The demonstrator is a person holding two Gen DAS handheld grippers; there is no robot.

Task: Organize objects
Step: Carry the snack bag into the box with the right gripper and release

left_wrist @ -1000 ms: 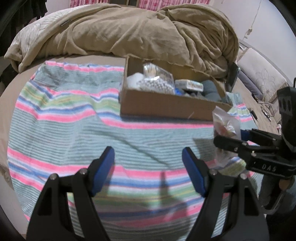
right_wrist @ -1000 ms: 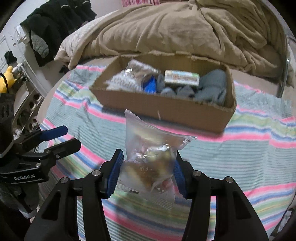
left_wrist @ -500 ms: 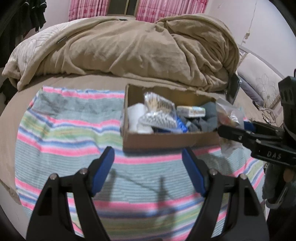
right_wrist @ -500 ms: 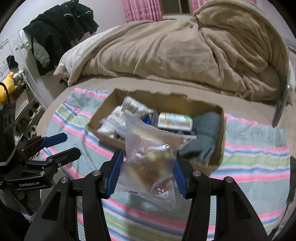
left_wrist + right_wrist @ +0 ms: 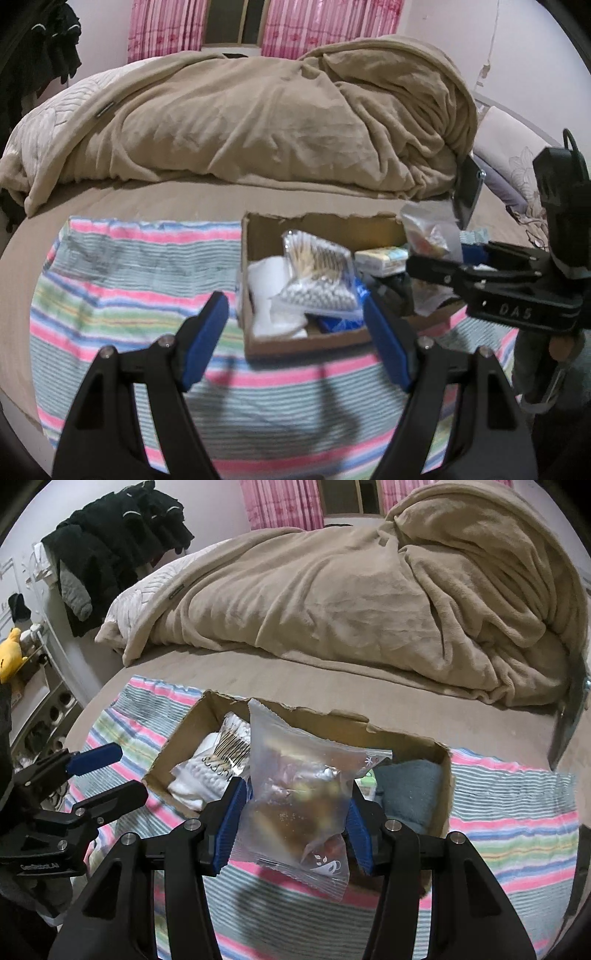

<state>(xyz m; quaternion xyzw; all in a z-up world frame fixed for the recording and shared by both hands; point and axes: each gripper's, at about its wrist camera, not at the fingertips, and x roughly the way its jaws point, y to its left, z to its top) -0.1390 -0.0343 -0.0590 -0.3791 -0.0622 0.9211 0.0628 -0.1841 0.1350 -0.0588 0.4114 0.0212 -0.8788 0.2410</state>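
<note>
My right gripper (image 5: 293,821) is shut on a clear snack bag (image 5: 295,805) with brown pastry inside and holds it above the front right part of an open cardboard box (image 5: 441,794). The box (image 5: 258,345) stands on a striped towel (image 5: 122,280) and holds a bag of cotton swabs (image 5: 314,258), a bag of white beads (image 5: 314,299), white cloth, a small carton (image 5: 382,258) and a grey cloth (image 5: 410,794). My left gripper (image 5: 295,332) is open and empty, in front of the box's left half. The right gripper with its bag (image 5: 430,236) shows at the right of the left wrist view.
The striped towel (image 5: 517,812) lies on a bed. A crumpled tan blanket (image 5: 258,118) fills the back of the bed. Dark clothes (image 5: 118,550) hang at the left wall, beside shelves with a yellow toy (image 5: 11,653). A pillow (image 5: 506,166) lies at the far right.
Both grippers have risen and tilted up. The right gripper has carried the snack bag forward, from in front of the box to above it. The left stayed open.
</note>
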